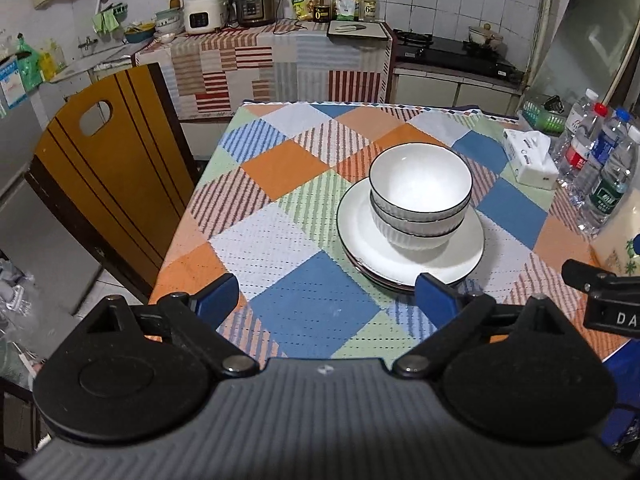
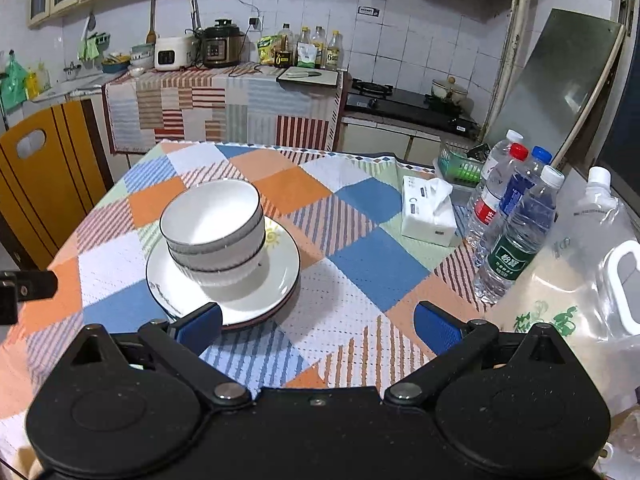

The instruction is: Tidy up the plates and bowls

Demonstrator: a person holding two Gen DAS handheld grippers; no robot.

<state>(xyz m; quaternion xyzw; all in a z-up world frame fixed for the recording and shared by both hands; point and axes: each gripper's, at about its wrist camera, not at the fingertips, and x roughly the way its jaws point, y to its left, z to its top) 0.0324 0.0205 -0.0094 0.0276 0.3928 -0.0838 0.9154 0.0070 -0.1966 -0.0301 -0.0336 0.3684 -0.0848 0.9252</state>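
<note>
Left gripper (image 1: 326, 296): jaws spread wide, nothing between the blue pads, poised over the near edge of the table. Right gripper (image 2: 318, 322): likewise wide and empty, its left pad in line with the near rim of the plates, contact not discernible.

Item 1. Bowls (image 1: 420, 188), two, nested, white glazed ceramic with a thin dark rim line and a ribbed outer wall; round, deep, upright. They sat on the plates, set slightly toward the far side of them.

Item 2. Plates (image 1: 360, 236), stacked, at least two: the top one white, glossy, shallow, dark-edged, with a small yellow sun motif visible from the right wrist view; a darker rim showed beneath it. The stack stood on the table, somewhat toward its near edge and well clear of the corners.

Item 3. Table (image 1: 280, 208), covered by a woven cloth in diamonds of blue, orange, pale green and striped white; matte, textured.

Item 4. Tissue pack (image 2: 428, 212), soft, white, toward the right edge. Water bottles (image 2: 516, 232), clear plastic, upright, just beyond it at that edge.

Item 5. Wooden chair (image 1: 108, 184) at the left edge.

Status, as judged: stacking appeared complete, with both grippers released. Any further move would call for gripping the plates' thin rim from both sides and lifting level, since the glazed bowls could slide.
</note>
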